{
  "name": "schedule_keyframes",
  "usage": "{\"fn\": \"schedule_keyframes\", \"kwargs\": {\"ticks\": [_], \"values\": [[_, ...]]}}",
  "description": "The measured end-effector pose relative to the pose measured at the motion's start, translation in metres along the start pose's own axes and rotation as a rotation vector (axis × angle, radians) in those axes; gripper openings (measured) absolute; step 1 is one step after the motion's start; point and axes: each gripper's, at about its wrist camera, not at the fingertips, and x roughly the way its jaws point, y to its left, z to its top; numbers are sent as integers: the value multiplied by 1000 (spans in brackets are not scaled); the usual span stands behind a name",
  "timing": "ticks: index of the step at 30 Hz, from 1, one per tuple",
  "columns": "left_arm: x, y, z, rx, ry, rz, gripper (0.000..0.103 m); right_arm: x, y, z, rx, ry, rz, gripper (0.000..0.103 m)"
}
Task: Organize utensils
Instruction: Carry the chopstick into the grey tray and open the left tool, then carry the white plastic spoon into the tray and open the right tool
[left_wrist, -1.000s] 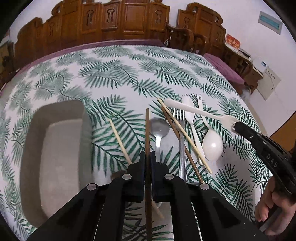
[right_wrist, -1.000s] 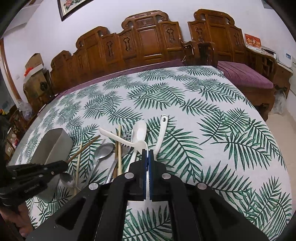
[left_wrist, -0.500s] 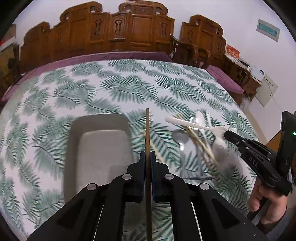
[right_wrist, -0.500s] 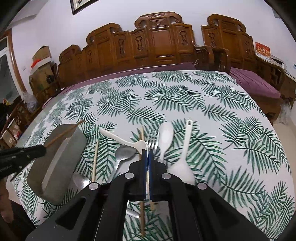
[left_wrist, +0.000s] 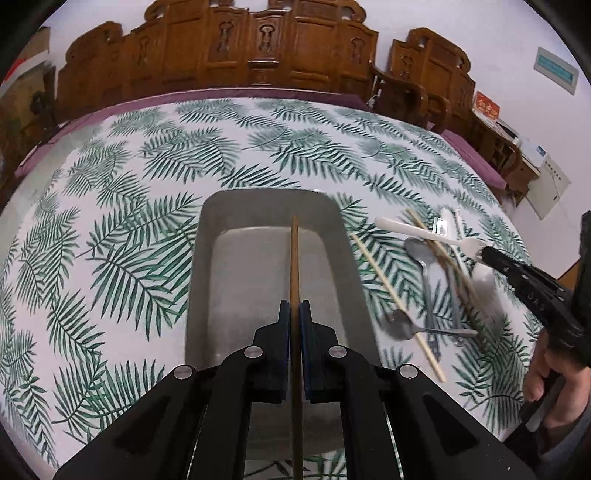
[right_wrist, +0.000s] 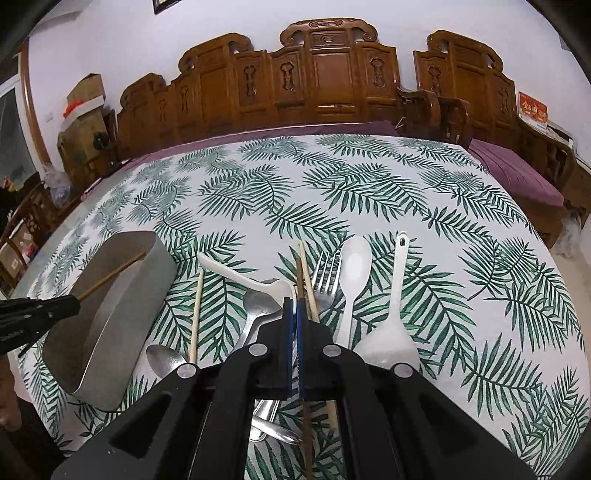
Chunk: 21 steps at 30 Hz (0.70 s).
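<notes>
My left gripper (left_wrist: 294, 308) is shut on a dark wooden chopstick (left_wrist: 294, 258) and holds it over the grey metal tray (left_wrist: 236, 206); the chopstick points along the tray. In the right wrist view the tray (right_wrist: 147, 273) stands at left with the chopstick (right_wrist: 114, 273) above it. My right gripper (right_wrist: 294, 306) is shut on the white plastic fork (right_wrist: 236, 271), which is lifted over the utensil pile; the fork also shows in the left wrist view (left_wrist: 428, 233). The pile holds a metal fork (right_wrist: 325, 269), metal spoons (right_wrist: 258, 306), a white spoon (right_wrist: 354, 266), a white rice paddle (right_wrist: 391, 325) and chopsticks (right_wrist: 308, 280).
The table has a palm-leaf cloth (right_wrist: 332, 192). Carved wooden chairs (right_wrist: 325, 81) stand behind it, with a purple-cushioned bench (right_wrist: 517, 173) at right. A pale chopstick (right_wrist: 195, 314) lies between tray and pile. The table edge runs close at right.
My left gripper has carried the dark chopstick from the pile leftward to above the tray. My right gripper has shifted left over the pile, still holding the white fork.
</notes>
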Motion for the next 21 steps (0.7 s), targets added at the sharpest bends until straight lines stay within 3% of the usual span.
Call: {"fn": "schedule_keyframes", "kwargs": {"ticks": [14, 19, 21], "values": [[21, 16, 7, -42, 14, -5, 6, -3, 13, 0, -25, -10, -1, 2], [5, 19, 10, -27, -20, -7, 21, -11, 20, 0, -31, -31, -7, 2], [-7, 23, 11, -23, -41, -12, 22, -17, 23, 3, -32, -45, -11, 2]]}}
